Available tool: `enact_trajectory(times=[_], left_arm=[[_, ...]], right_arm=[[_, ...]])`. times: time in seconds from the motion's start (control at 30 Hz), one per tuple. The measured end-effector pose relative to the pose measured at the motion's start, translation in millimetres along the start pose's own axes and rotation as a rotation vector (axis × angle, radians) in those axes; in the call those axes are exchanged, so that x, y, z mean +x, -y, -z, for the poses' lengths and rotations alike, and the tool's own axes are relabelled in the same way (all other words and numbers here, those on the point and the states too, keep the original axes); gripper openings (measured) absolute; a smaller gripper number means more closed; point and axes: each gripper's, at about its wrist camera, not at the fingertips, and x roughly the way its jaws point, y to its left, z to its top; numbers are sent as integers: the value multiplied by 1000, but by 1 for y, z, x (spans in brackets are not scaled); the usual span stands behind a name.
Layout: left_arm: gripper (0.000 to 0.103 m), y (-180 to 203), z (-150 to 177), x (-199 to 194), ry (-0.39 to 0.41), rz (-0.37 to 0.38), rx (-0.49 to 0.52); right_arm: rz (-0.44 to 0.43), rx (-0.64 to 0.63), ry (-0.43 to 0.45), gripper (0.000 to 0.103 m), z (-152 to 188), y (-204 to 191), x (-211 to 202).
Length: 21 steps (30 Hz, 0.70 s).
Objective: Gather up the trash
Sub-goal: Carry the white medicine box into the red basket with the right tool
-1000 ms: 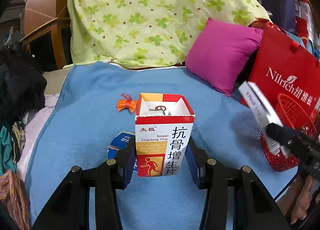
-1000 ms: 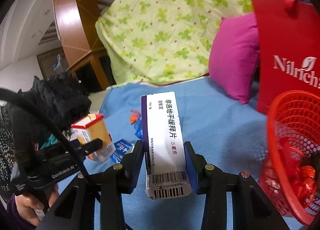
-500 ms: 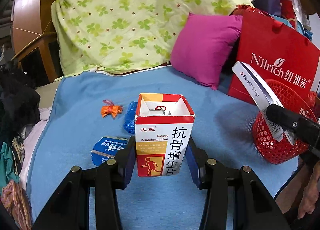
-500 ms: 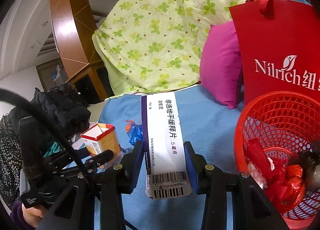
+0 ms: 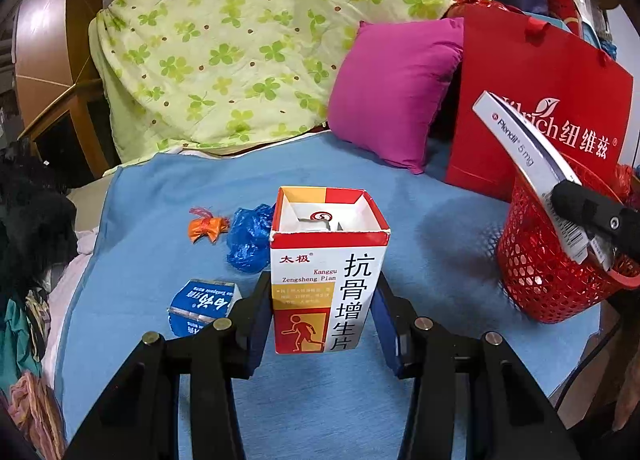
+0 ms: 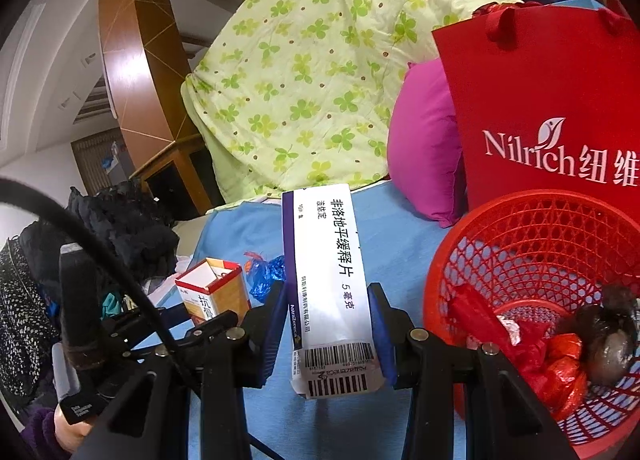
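My left gripper (image 5: 322, 316) is shut on an open red, yellow and white medicine box (image 5: 326, 272), held above the blue blanket (image 5: 420, 212). My right gripper (image 6: 328, 324) is shut on a long white medicine box (image 6: 326, 284), which also shows in the left wrist view (image 5: 524, 156) over the red mesh basket (image 5: 536, 284). In the right wrist view the basket (image 6: 496, 244) sits just right of the gripper and holds red wrappers and a dark lump. A blue carton (image 5: 200, 306), a blue plastic wad (image 5: 250, 234) and an orange wrapper (image 5: 206, 226) lie on the blanket.
A red Nilrich bag (image 6: 552, 108) stands behind the basket, beside a magenta pillow (image 5: 394, 88). A green clover quilt (image 5: 256, 40) is heaped at the back. Dark clothes (image 5: 32, 216) pile at the blanket's left edge. A wooden headboard (image 6: 132, 64) stands at left.
Both grippers have moved right toward the basket, each still holding its box. The long white box now sits over the basket's rim. More of the trash on the blanket has come into view.
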Motion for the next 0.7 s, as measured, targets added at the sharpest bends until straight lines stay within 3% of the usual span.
enact_trajectory(times=[0.7], left_arm=[[49,22,-3,1,10,26,42]], right_arm=[[8,31,38,43,-3,17,-19]])
